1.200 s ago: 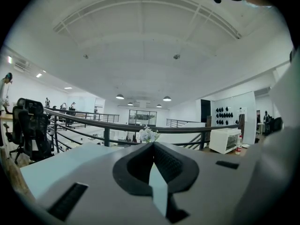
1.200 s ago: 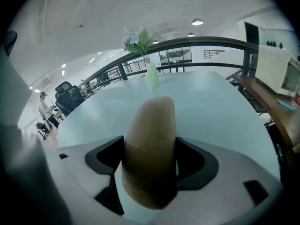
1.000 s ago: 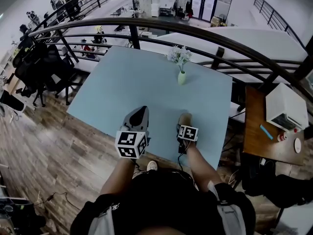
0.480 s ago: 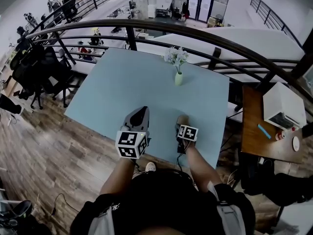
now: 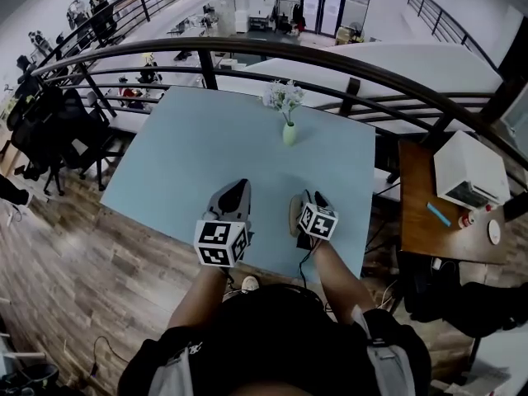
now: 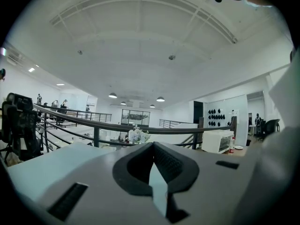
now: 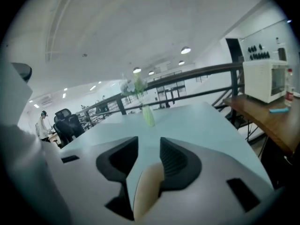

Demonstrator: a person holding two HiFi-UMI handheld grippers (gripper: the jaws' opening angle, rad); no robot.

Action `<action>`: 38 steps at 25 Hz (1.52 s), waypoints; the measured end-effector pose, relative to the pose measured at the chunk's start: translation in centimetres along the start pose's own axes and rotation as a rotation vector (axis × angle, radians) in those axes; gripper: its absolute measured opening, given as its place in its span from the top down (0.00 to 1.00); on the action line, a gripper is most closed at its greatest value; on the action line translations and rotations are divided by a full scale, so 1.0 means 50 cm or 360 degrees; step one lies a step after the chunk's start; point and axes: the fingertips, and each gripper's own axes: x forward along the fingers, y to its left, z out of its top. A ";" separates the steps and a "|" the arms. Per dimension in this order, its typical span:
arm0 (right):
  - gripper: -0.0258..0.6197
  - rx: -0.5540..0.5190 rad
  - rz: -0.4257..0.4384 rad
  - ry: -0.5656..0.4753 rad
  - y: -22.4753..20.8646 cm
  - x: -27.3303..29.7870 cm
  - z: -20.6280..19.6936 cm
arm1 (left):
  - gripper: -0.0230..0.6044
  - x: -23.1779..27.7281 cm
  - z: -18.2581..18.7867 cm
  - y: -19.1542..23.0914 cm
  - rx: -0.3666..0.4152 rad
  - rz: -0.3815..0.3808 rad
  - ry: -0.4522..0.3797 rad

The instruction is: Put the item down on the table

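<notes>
A light blue table (image 5: 206,155) carries a small green vase of flowers (image 5: 289,130) near its far edge. My right gripper (image 5: 307,209) is at the near edge, and its jaws are closing. A tan, rounded item (image 5: 294,214) is between them. In the right gripper view the item (image 7: 147,191) sits deep in the gap, touching both inner faces, while the tips (image 7: 149,149) still stand apart. My left gripper (image 5: 233,198) rests beside it over the table, shut with nothing in it (image 6: 153,146).
A curved black railing (image 5: 355,64) runs behind the table. To the right, a wooden side table (image 5: 433,238) holds a white microwave (image 5: 470,172). Office chairs (image 5: 49,130) stand on the wood floor at the left. The vase (image 7: 148,115) is straight ahead of the right gripper.
The tan item showed at the front of the right gripper and now shows along its left side, with a dark finger visible on the right. The left gripper has not moved.
</notes>
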 end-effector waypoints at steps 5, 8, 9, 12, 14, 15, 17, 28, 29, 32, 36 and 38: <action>0.94 -0.0028 -0.0012 -0.0411 0.010 -0.075 0.151 | 0.94 0.025 0.000 -0.022 -0.0001 -0.0056 -0.0006; 0.96 -0.0135 0.0021 -0.0555 0.038 -0.119 0.219 | 0.94 0.038 0.003 -0.035 -0.0003 -0.0094 -0.0010; 0.96 -0.0169 0.0036 -0.0585 0.047 -0.133 0.236 | 0.94 0.043 0.003 -0.039 -0.0005 -0.0106 -0.0011; 0.96 -0.0212 0.0050 -0.0677 0.060 -0.179 0.282 | 0.94 0.057 0.004 -0.052 -0.0007 -0.0141 -0.0013; 0.96 -0.0247 0.0038 -0.0747 0.062 -0.213 0.312 | 0.94 0.066 0.005 -0.062 -0.0006 -0.0165 -0.0014; 0.96 -0.0278 0.0034 -0.0783 0.064 -0.230 0.327 | 0.94 0.070 0.006 -0.066 -0.0005 -0.0176 -0.0015; 0.96 -0.0348 0.0031 -0.0849 0.073 -0.262 0.354 | 0.94 0.077 0.007 -0.073 -0.0006 -0.0197 -0.0015; 0.96 -0.0389 -0.0019 -0.0942 0.049 -0.333 0.378 | 0.94 0.115 0.004 -0.114 -0.0008 -0.0294 -0.0011; 0.96 -0.0382 -0.0026 -0.0939 0.045 -0.333 0.377 | 0.94 0.116 0.005 -0.117 -0.0009 -0.0301 -0.0010; 0.96 -0.0354 -0.0035 -0.0932 0.034 -0.333 0.375 | 0.94 0.121 0.004 -0.124 -0.0006 -0.0316 -0.0007; 0.96 -0.0333 -0.0036 -0.0917 0.029 -0.330 0.372 | 0.94 0.124 0.003 -0.128 0.0000 -0.0324 0.0002; 0.96 -0.0325 -0.0031 -0.0909 0.029 -0.328 0.371 | 0.94 0.125 0.005 -0.129 0.0006 -0.0328 0.0003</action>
